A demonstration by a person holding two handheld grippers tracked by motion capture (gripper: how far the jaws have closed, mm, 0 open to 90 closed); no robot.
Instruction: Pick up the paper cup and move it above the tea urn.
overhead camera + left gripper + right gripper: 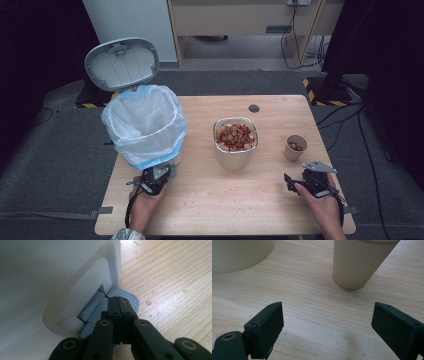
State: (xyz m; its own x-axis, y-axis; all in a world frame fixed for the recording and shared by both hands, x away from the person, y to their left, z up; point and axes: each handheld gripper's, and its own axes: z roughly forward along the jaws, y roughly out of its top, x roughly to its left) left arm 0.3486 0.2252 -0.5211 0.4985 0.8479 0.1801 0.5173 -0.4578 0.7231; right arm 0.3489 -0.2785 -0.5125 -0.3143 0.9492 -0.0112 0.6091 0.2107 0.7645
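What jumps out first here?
The white pedal bin at the table's left, lid flipped up, with the left gripper shut and pressing its grey pedal. Mid-table sits a tub of reddish pieces; the right gripper is open facing a paper cup.

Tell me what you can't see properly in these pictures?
- Bin inside: high view, the white bag hides the bottom.
- Paper cup: right tongs view, its rim is cut off by the top edge.
- Pedal: left tongs view, the shut left tongs cover part of it.
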